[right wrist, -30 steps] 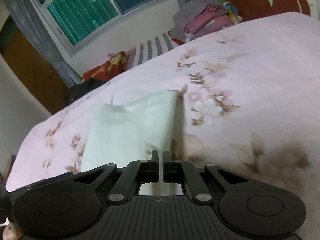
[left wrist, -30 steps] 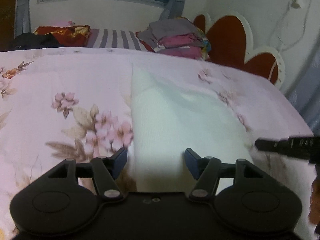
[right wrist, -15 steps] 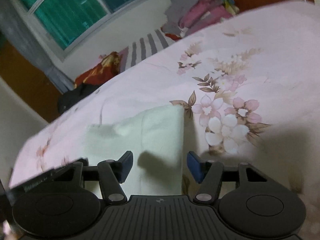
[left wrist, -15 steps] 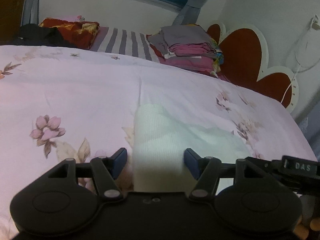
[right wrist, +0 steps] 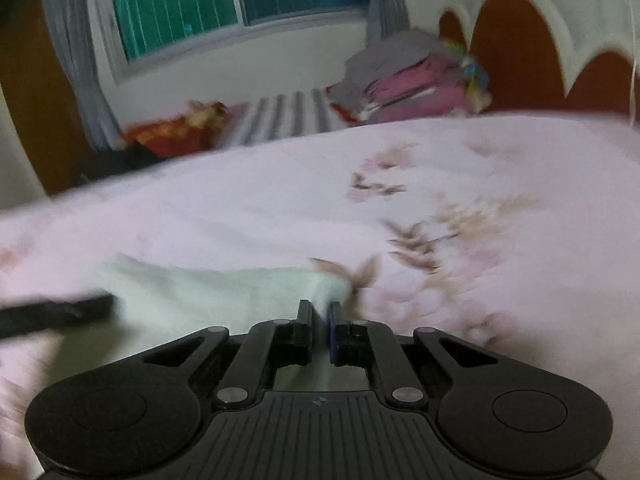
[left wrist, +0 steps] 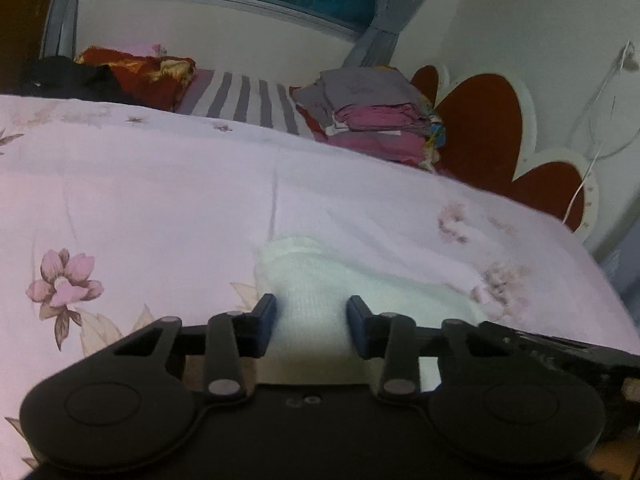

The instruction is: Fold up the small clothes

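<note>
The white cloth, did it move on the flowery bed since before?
Yes. In the left wrist view the white cloth sits bunched, farther from the pink flower on the bedspread than before.

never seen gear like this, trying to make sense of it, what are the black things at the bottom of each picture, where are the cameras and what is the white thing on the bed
The black parts are two hand-held grippers; a person carries one in each hand. A wide-angle camera on each looks forward along its fingers.

The left gripper has just been closing around a fold of the white garment, but I can't tell whether its pads press on it yet.

The right gripper is shut on that garment's near edge.

The garment lies on a pink floral bedspread. At the far side sit a stack of folded clothes and a striped pillow.
</note>
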Action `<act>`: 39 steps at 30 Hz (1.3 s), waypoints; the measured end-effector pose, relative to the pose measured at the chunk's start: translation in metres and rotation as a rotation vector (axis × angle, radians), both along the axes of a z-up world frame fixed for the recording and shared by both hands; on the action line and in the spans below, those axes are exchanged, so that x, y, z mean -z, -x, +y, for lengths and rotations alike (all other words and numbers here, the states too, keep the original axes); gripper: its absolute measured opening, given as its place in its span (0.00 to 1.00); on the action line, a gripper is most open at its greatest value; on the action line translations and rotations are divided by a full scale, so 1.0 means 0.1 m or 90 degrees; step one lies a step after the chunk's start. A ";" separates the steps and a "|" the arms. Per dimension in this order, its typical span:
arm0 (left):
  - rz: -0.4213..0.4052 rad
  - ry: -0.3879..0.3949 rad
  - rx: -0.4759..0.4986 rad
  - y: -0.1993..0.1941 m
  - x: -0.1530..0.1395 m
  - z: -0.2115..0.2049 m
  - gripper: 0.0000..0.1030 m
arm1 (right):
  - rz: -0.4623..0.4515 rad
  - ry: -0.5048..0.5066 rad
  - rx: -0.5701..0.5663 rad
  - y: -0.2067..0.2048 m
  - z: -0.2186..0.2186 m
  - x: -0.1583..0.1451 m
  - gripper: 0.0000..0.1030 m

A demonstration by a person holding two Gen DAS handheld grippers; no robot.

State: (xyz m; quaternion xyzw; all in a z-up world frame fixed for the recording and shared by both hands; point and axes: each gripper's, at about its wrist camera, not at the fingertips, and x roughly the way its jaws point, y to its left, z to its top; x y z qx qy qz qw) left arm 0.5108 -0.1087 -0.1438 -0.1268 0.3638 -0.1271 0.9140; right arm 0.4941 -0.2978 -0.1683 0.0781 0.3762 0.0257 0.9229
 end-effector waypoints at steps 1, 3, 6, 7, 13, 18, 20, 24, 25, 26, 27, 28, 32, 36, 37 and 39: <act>0.010 0.005 -0.008 -0.02 0.02 0.01 0.48 | 0.011 -0.007 0.005 -0.02 -0.03 0.07 0.06; 0.027 0.014 -0.022 -0.06 0.03 0.04 0.56 | 0.017 -0.034 0.003 -0.03 -0.10 0.08 0.07; 0.033 0.008 -0.029 -0.05 -0.03 0.06 0.62 | 0.023 -0.046 0.001 -0.05 -0.15 -0.02 0.07; 0.033 0.004 -0.028 -0.04 -0.06 0.07 0.63 | 0.017 -0.063 0.008 -0.02 -0.19 -0.07 0.07; 0.029 -0.023 -0.021 0.09 -0.18 0.08 0.65 | -0.009 -0.089 -0.002 0.23 -0.16 -0.39 0.24; 0.019 -0.045 -0.009 0.23 -0.26 0.08 0.66 | -0.037 -0.045 -0.036 0.52 0.03 -0.49 0.73; 0.019 -0.046 -0.005 0.28 -0.26 0.10 0.66 | -0.027 -0.042 -0.048 0.60 0.07 -0.46 0.73; 0.021 -0.045 -0.003 0.41 -0.26 0.13 0.66 | 0.009 -0.047 -0.049 0.74 0.08 -0.33 0.45; 0.023 -0.045 -0.001 0.43 -0.26 0.13 0.66 | 0.020 -0.052 -0.047 0.76 0.07 -0.29 0.42; 0.026 -0.045 0.002 0.47 -0.25 0.13 0.66 | 0.030 -0.059 -0.045 0.79 0.06 -0.26 0.42; 0.028 -0.044 0.006 0.51 -0.25 0.14 0.66 | 0.035 -0.067 -0.042 0.82 0.04 -0.24 0.42; 0.029 -0.044 0.009 0.55 -0.24 0.15 0.66 | 0.038 -0.075 -0.039 0.85 0.02 -0.23 0.42; 0.033 -0.034 0.019 0.78 -0.17 0.17 0.67 | 0.049 -0.103 -0.051 0.96 0.00 -0.27 0.24; 0.049 -0.008 0.020 0.83 -0.08 0.16 0.66 | 0.043 -0.030 -0.063 0.98 0.08 -0.19 0.23; 0.053 -0.004 0.019 0.83 -0.07 0.15 0.65 | 0.038 -0.015 -0.051 0.96 0.06 -0.17 0.23; 0.053 -0.009 0.024 0.85 -0.08 0.11 0.64 | 0.050 -0.028 -0.028 0.90 -0.03 -0.14 0.23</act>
